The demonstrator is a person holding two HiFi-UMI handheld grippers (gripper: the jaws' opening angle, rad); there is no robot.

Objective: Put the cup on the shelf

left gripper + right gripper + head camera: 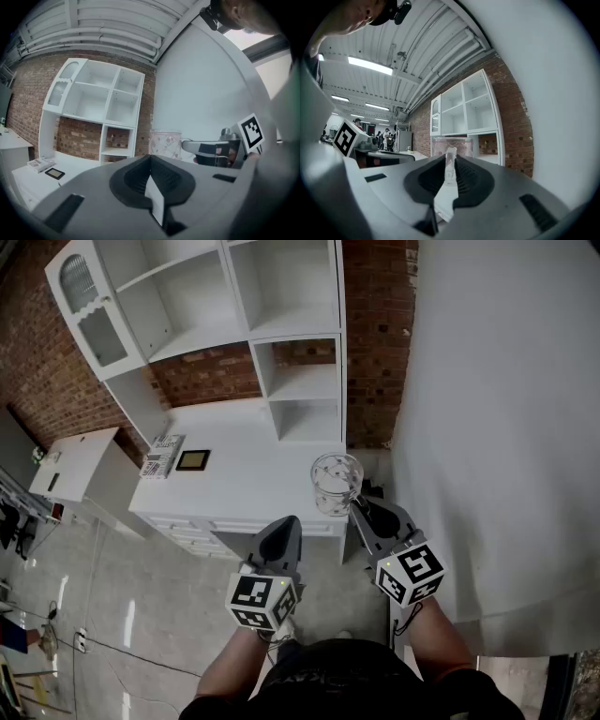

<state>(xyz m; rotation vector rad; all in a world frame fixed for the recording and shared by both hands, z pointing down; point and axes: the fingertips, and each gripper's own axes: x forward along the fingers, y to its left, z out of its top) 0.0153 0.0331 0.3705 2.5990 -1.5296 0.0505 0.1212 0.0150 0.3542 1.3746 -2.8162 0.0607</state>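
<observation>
White counter (253,479), set against a brick wall (202,376), its front edge just ahead of the fingers of the left gripper (286,526). A white shelf unit (298,381) stands on its back part, well beyond those fingers. Lying on the counter, ahead and left of the fingers: one dark flat frame (193,460) and, just beside it on the far left, one patterned stack (163,457).

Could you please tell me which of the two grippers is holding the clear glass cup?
The right gripper: its jaws are clamped on the handle of the clear glass cup, while the left gripper is shut on nothing.
</observation>
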